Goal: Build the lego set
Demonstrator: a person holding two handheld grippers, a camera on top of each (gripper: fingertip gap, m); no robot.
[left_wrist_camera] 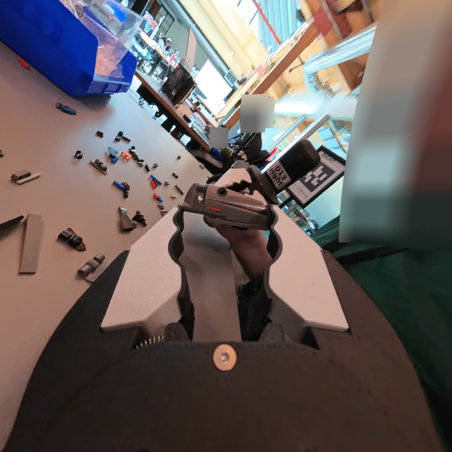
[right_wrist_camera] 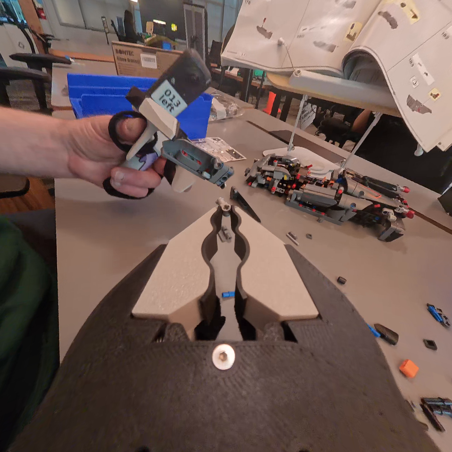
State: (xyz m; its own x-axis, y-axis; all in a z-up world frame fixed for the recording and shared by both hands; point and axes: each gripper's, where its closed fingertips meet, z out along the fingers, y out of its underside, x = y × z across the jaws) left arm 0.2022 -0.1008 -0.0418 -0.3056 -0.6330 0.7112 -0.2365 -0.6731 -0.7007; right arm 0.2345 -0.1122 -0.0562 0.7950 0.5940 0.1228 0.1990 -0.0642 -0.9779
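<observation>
My left gripper (left_wrist_camera: 225, 213) is shut on a grey lego sub-assembly (left_wrist_camera: 227, 204) and holds it in the air above the table. The right wrist view shows it from the other side (right_wrist_camera: 195, 160), in the hand-held left gripper (right_wrist_camera: 175, 152). My right gripper (right_wrist_camera: 225, 209) is shut on a small light-grey pin connector (right_wrist_camera: 223, 206), a little below and right of the sub-assembly. In the left wrist view the right gripper's tips (left_wrist_camera: 241, 185) sit just behind the sub-assembly. A large part-built dark grey lego model (right_wrist_camera: 325, 193) lies on the table to the right.
Several loose lego pieces (left_wrist_camera: 122, 161) lie scattered on the grey table (right_wrist_camera: 122, 232). A blue bin (right_wrist_camera: 97, 97) stands at the far side. An open instruction booklet (right_wrist_camera: 330, 36) on a stand overhangs the model. An orange piece (right_wrist_camera: 409, 368) lies near right. Spacing between my two grippers at the tips: around 5 cm. From the right gripper's tips to the orange piece (right_wrist_camera: 409, 368) is close to 20 cm. It is also in sight in the left wrist view (left_wrist_camera: 127, 154).
</observation>
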